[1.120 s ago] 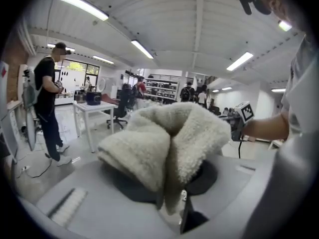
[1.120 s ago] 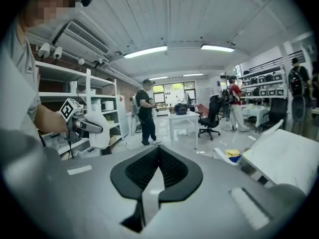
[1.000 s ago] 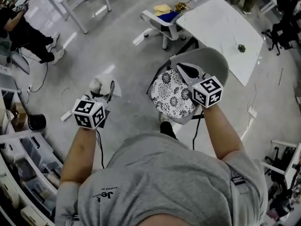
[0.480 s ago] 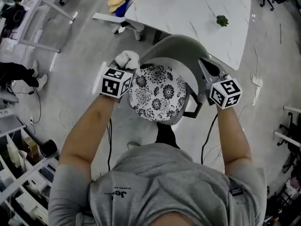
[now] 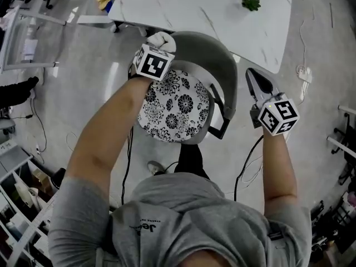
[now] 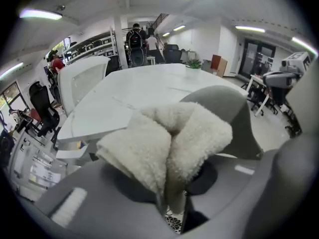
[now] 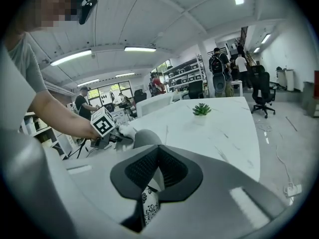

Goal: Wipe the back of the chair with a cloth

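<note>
Left gripper (image 6: 169, 195) jaws clamped on the cloth (image 6: 167, 141); right gripper (image 7: 157, 151) jaws together, nothing in them. Versus 0.5 s ago, the cloth had moved from beside the seat (image 5: 175, 107) up to the chair back (image 5: 222, 60) rim. The wad stuck out past the jaws toward the chair back, long axis across them. Right gripper sat beside the armrest (image 5: 219, 128).

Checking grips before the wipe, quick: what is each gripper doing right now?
Left gripper: closed on the cloth.
Right gripper: closed, holding nothing.
</note>
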Demonstrator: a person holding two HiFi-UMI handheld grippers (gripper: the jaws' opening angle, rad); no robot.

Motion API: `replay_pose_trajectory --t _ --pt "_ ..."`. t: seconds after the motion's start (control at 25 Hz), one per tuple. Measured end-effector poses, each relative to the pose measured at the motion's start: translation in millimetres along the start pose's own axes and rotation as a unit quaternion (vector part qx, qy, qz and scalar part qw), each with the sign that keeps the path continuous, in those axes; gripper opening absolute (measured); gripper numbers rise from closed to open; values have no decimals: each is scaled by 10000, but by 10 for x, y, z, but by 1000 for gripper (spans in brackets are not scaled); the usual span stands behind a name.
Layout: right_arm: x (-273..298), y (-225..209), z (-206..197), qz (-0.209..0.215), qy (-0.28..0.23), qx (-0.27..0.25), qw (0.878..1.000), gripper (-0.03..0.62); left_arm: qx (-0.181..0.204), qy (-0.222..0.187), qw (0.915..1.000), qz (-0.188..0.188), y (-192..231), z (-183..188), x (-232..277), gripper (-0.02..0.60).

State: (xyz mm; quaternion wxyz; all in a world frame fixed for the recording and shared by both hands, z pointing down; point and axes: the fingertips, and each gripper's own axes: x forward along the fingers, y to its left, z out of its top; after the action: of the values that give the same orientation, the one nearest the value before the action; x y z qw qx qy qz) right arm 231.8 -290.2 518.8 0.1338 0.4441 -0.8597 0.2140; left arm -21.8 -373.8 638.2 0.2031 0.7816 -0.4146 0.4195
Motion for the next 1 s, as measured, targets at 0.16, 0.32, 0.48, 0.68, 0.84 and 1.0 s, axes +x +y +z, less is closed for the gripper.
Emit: replay_pose_trajectory --t 0.16,0.32,0.48,0.68,0.84,1.0 --pt "-86 -171 -121 -116 -4 128 9999 3 -55 180 9990 403 46 71 93 160" --pt "-141 -239 -245 -203 20 281 9994 3 33 275 9973 679 -3 66 107 160" --pt "-182 -223 -271 -176 20 377 9991 3 86 398 9969 668 -12 54 103 160" --pt "-228 -229 -287 -217 45 496 9985 3 -126 535 9976 418 -21 64 63 158" --pt "-274 -236 -291 -255 57 528 9983 3 -154 682 9974 170 -81 -56 0 155" --pt "-279 -286 -301 -303 113 521 9981 3 -320 789 9964 -49 -107 -116 203 155"
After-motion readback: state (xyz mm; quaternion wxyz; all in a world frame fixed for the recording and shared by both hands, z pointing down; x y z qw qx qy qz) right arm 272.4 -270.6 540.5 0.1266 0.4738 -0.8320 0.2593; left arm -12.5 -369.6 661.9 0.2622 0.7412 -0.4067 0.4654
